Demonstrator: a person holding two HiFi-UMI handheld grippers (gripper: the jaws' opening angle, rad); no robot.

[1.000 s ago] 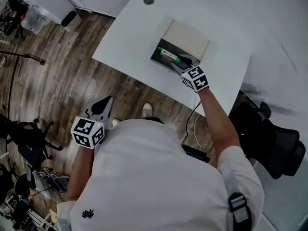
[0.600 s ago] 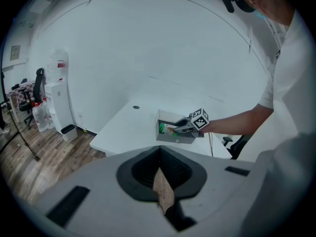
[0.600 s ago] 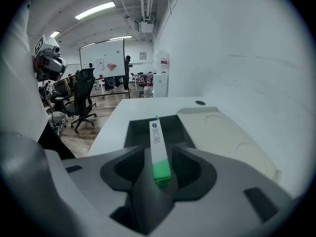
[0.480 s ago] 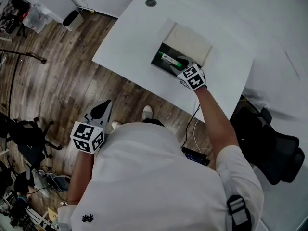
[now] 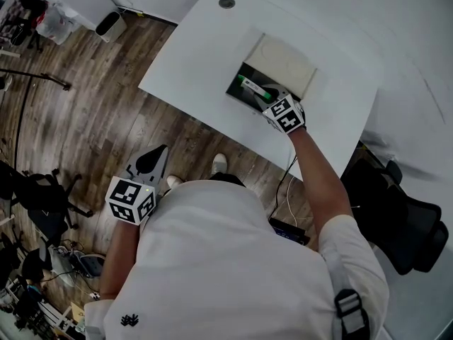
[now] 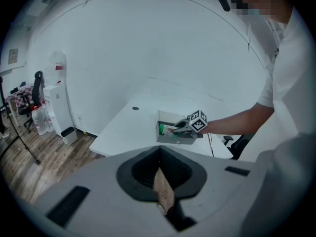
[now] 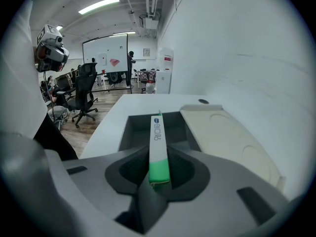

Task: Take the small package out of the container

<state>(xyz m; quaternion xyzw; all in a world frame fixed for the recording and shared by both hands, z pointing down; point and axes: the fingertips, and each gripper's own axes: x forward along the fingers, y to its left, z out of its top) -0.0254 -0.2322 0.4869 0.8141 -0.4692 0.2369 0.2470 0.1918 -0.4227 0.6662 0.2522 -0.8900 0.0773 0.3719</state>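
Note:
The small package (image 5: pixel 253 88), a slim white pack with a green end, stands on edge in the open grey container (image 5: pixel 236 93) on the white table (image 5: pixel 191 55). My right gripper (image 5: pixel 263 96) reaches into the container from its near side. In the right gripper view its jaws are closing, and the pads press on the green end of the package (image 7: pixel 158 147); the white end points away over the container (image 7: pixel 129 127). My left gripper (image 5: pixel 157 151) hangs shut and empty over the wooden floor, well short of the table, and looks across at the container (image 6: pixel 170 138).
The container's pale lid (image 5: pixel 287 57) lies flat behind the opening. A round cable hole (image 5: pixel 226 3) sits near the table's far edge. A black office chair (image 5: pixel 403 218) stands at the right, cables hang below the table's near edge, and a bin (image 5: pixel 110 25) stands at the far left.
The right gripper has pushed a little deeper into the container, onto the package's green end. The left gripper has barely moved.

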